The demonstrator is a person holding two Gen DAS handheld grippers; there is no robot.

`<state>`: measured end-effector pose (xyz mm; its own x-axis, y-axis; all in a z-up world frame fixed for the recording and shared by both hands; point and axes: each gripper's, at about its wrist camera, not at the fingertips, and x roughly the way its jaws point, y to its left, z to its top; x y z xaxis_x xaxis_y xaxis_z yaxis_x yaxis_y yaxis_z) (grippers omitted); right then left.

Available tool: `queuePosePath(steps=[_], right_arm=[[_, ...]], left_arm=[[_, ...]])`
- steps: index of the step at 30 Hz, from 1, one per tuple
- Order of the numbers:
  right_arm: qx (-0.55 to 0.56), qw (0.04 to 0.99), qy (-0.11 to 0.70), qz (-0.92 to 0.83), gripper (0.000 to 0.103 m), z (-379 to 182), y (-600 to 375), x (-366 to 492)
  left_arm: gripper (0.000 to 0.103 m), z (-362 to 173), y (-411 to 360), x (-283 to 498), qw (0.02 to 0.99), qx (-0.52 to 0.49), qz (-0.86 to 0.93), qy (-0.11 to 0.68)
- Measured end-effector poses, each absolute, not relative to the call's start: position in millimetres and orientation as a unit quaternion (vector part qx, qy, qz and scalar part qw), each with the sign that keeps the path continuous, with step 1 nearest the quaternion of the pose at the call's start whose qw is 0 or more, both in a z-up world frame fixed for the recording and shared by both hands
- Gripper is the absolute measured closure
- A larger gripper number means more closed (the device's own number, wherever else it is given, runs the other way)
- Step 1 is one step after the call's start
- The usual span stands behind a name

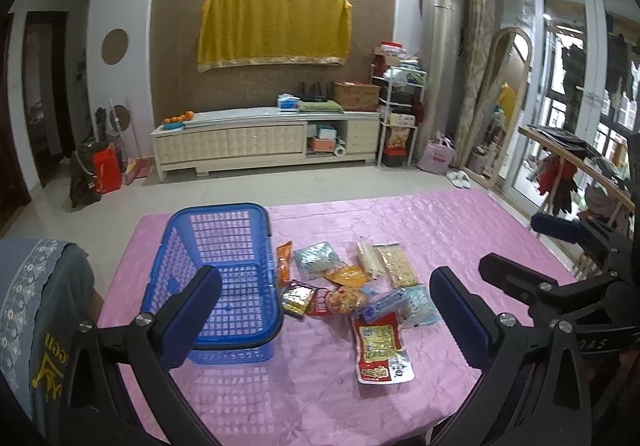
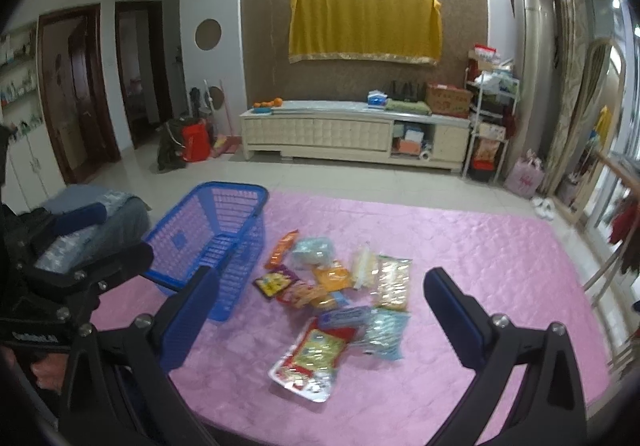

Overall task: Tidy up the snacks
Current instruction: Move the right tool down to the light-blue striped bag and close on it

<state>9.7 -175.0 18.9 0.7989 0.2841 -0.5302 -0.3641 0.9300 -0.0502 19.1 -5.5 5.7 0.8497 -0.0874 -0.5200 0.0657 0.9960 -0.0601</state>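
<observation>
A blue plastic basket (image 1: pixel 224 278) stands empty on the left of the pink tablecloth (image 1: pixel 460 230); it also shows in the right wrist view (image 2: pixel 216 242). Several snack packets lie in a loose pile to its right, among them a large red and silver packet (image 1: pixel 382 346) (image 2: pixel 310 360), an orange packet (image 1: pixel 284 260) (image 2: pixel 282 248), and a clear cracker packet (image 1: pixel 394 264) (image 2: pixel 394 282). My left gripper (image 1: pixel 324 322) is open and empty above the table's near edge. My right gripper (image 2: pixel 320 320) is open and empty, near the large packet.
A chair with a grey cover (image 1: pixel 36 310) stands at the table's left. A wooden rack with hanging clothes (image 1: pixel 572 165) is on the right. A low TV cabinet (image 1: pixel 264 141) and a shelf unit (image 1: pixel 400 113) stand by the far wall.
</observation>
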Motion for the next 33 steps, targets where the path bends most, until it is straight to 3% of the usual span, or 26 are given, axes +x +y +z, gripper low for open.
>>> queuePosePath(steps=[4, 16, 33], right_arm=[[-0.072, 0.952, 0.252, 0.156, 0.0, 19.1, -187.1, 10.9], [-0.041, 0.938, 0.315, 0.141, 0.0, 1.3, -228.9, 55.4], [-0.067, 0.893, 0.426, 0.127, 0.0, -86.1, -245.7, 117.5]], left_arm=[[0.0, 4.5, -16.8, 28.9, 0.958, -0.008, -0.053, 0.281], [0.0, -14.4, -43.7, 69.9, 0.938, 0.017, -0.081, 0.338], [0.0, -89.8, -63.6, 142.0, 0.887, 0.0, -0.082, 0.453]])
